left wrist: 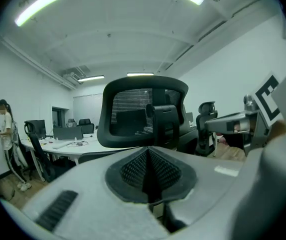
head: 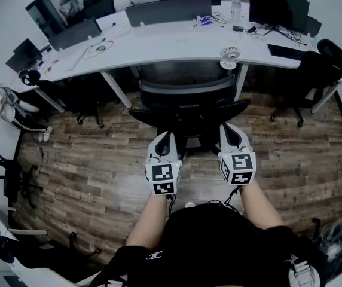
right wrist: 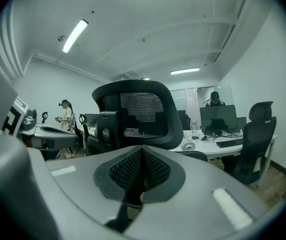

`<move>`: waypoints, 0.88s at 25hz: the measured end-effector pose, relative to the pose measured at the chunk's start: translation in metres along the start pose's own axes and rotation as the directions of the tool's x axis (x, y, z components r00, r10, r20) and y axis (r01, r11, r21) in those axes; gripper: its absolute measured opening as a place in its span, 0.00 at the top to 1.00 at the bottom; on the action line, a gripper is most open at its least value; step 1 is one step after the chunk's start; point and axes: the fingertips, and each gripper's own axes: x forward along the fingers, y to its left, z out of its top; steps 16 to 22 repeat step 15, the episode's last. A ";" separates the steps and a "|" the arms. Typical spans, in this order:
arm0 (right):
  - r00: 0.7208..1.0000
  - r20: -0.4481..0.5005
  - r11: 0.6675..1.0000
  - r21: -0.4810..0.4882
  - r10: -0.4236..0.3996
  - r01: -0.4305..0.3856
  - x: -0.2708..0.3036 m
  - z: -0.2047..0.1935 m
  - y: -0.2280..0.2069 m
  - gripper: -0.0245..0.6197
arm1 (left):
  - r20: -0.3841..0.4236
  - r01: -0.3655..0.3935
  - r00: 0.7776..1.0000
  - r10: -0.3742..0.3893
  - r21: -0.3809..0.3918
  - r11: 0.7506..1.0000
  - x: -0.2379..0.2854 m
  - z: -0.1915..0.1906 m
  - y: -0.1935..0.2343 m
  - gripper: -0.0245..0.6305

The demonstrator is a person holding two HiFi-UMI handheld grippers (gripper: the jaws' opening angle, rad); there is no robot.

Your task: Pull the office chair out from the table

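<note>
Nearest me, the left gripper (head: pixel 165 139) and right gripper (head: pixel 229 130) both have their jaws pressed together on nothing. The office chair (head: pixel 186 100) stands at twelve o'clock, tucked against the table (head: pixel 159 43). It looks heavy but should roll, so I'd grip its stiff backrest rim.

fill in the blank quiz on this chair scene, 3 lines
1. The chair stands facing a long ___ table.
2. The left gripper and the right gripper each have jaws ___, with nothing between them.
3. On the table's near edge, just right of the chair, stands a small ___.

Missing words: white; shut; fan
</note>
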 end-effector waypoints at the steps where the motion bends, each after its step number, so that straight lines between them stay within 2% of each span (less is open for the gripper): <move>1: 1.000 -0.001 1.000 -0.003 0.003 -0.003 0.001 0.000 0.000 0.95 | -0.002 0.001 1.000 -0.001 0.000 1.000 0.000 0.000 -0.001 0.95; 22: 1.000 -0.011 1.000 -0.025 0.004 -0.005 -0.001 -0.003 -0.003 0.95 | -0.006 0.010 1.000 -0.010 0.006 1.000 0.002 0.003 -0.010 0.95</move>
